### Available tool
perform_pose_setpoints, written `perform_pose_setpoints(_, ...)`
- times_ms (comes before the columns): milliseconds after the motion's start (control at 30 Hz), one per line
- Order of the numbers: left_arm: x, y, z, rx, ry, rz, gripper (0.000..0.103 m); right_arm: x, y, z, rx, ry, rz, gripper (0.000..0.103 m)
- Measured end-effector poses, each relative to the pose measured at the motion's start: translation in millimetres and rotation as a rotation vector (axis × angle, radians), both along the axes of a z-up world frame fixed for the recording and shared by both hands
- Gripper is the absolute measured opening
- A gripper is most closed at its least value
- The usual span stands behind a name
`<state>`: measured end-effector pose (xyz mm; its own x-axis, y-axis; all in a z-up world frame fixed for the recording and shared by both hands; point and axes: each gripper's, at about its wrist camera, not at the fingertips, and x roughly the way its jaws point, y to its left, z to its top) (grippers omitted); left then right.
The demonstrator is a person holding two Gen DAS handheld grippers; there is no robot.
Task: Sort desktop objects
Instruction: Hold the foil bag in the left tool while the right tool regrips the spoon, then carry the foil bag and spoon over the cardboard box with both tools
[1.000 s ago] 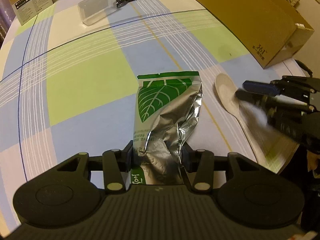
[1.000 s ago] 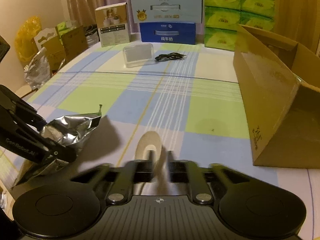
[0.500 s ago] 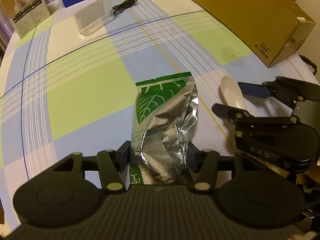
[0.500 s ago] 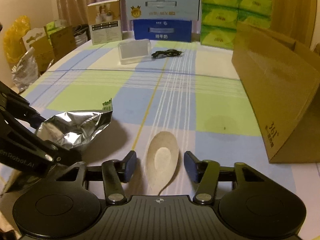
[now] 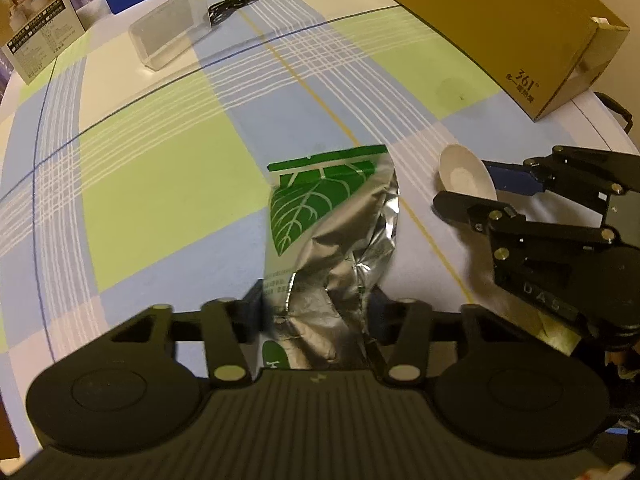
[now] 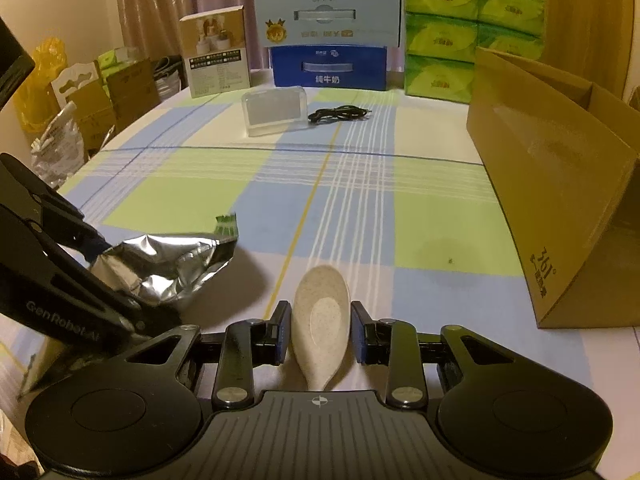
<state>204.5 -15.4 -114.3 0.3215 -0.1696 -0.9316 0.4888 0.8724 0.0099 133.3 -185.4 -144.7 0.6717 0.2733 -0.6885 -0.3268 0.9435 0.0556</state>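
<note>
The left wrist camera looks steeply down, close over the foil bag (image 5: 332,248). The right wrist camera sits low, facing level across the tablecloth (image 6: 352,200). Both show the bag, spoon (image 6: 320,320) and cardboard box (image 5: 500,20).

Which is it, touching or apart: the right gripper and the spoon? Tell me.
Cannot tell. In the right wrist view the right gripper brackets the spoon; the left finger looks against it, a thin gap shows on the right.

Crinkled glossy foil pouch (image 5: 328,240), matt speckled spoon (image 6: 322,316), woven checked tablecloth (image 6: 360,216), plain cardboard box (image 6: 560,184).
</note>
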Motion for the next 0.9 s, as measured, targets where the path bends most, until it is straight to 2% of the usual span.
perform_pose_setpoints(400,-13.1,2.5,36.9,-0.071,-0.043,0.039,0.039,-5.4,-13.8,25.1,0.037,-0.03,-0.036,0.028)
perform_pose_setpoints(900,-25.4,-2.0,66.7,-0.099,-0.087,0.051,0.039,-19.8,-20.0,60.5,0.041,-0.09,-0.04,0.028)
